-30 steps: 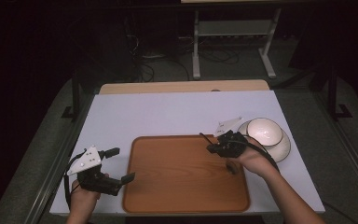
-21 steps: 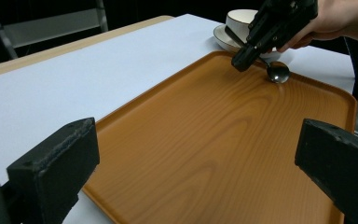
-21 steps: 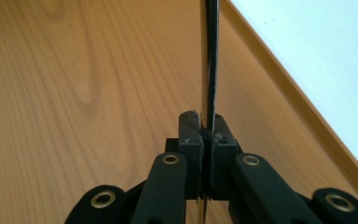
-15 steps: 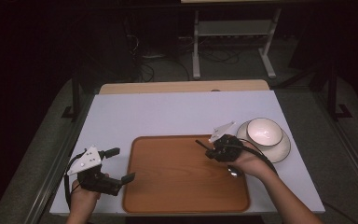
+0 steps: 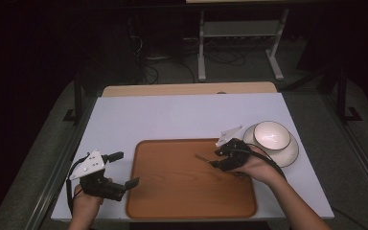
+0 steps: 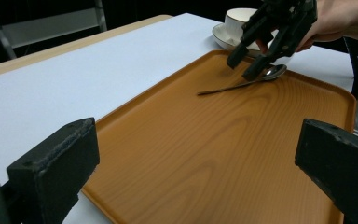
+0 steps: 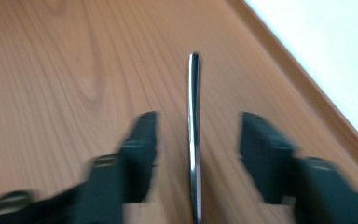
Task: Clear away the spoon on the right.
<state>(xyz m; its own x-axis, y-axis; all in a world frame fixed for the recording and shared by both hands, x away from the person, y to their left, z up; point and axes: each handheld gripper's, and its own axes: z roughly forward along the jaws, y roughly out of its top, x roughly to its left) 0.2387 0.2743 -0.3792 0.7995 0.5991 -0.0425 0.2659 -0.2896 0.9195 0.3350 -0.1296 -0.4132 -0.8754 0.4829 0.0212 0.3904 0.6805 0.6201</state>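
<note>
My right tongs (image 7: 196, 154) have just been opening, their jaws clear of the spoon (image 6: 242, 84) lying on the wooden tray (image 5: 172, 191) near the cup (image 5: 267, 135), while my left tongs (image 5: 124, 168) sit released.

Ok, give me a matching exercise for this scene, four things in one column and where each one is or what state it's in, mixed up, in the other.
Things:
1. spoon
2. cup
3. left gripper
4. right gripper

Places or states:
A. on a saucer, right of the tray
B. lying on the tray, between open jaws
C. jaws open and apart from the spoon's handle, having just been opening
D. open, held at the tray's left edge

Pairs: 1-B, 2-A, 3-D, 4-C
</note>
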